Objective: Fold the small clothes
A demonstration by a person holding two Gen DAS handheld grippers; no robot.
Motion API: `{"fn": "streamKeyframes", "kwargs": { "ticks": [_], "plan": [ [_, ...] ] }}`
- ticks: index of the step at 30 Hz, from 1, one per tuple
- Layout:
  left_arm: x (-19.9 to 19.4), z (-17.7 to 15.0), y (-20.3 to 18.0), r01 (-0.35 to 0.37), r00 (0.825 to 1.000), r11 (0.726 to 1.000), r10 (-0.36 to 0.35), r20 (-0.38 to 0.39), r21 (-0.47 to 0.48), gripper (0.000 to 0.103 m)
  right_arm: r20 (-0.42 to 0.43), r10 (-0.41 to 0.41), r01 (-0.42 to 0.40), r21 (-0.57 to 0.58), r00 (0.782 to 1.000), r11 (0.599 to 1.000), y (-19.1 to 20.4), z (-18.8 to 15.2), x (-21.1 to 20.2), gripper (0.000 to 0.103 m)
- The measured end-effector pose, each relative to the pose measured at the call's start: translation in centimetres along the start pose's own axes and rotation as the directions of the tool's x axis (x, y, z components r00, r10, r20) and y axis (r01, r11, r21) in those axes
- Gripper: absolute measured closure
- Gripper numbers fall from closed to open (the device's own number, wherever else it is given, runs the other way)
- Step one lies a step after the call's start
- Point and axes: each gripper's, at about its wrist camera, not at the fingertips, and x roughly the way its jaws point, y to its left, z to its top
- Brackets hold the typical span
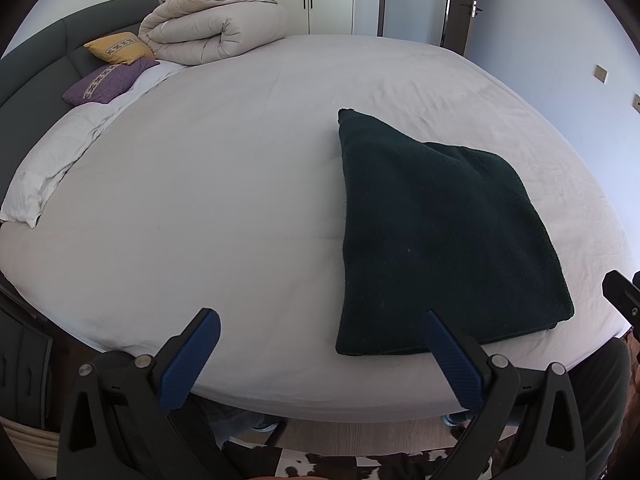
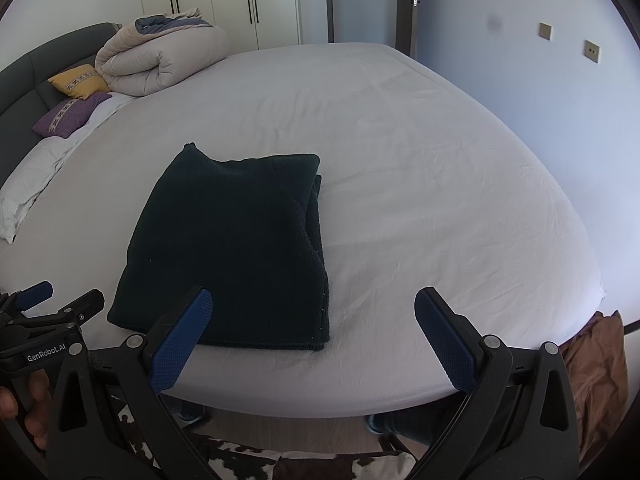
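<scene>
The bed (image 2: 420, 152) takes up most of both views, its pale sheet bare over the middle and far side. At the head end, to my left, sit a rolled duvet (image 2: 160, 60), a yellow cushion (image 2: 78, 80) and a purple cushion (image 2: 70, 118), all well apart from the work area.

The dark green garment (image 2: 228, 252) lies flat on the sheet close to the near edge. It is already a compact folded block, with stacked layers visible along its right side. Its long axis runs away from me, from the near edge toward the middle of the bed; one far corner sticks up slightly.

My right gripper (image 2: 312, 328) is spread wide and holds nothing. It hangs at the bed's near edge, its left finger over the garment's near hem and its right finger over bare sheet, so the garment lies ahead and to the left.

My left gripper (image 1: 322, 350) is likewise wide and empty. The garment lies ahead and to its right, with the right finger overlapping the near hem. My left hand (image 2: 24, 412) shows on the handle.

Judgement: both tools stand about equally near the hem, one at each near corner. Folding appears largely complete; any further fold would carry the near hem forward along the long axis.
</scene>
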Motion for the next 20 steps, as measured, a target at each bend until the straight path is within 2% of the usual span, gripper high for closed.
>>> {"fn": "streamKeyframes", "kwargs": {
  "ticks": [14, 20],
  "plan": [
    [0.35, -0.15, 0.25, -0.008, 1.000, 1.000, 0.008, -0.009, -0.007, 0.000, -0.006, 0.006, -0.006, 0.004, 1.000, 1.000, 0.10, -0.10, 0.19, 0.000],
    [0.20, -0.33, 0.06, -0.023, 1.000, 1.000, 0.023, 0.012, -0.002, 0.000, -0.005, 0.004, -0.004, 0.008, 1.000, 1.000, 0.05, -0.13, 0.25, 0.000]
  ]
}}
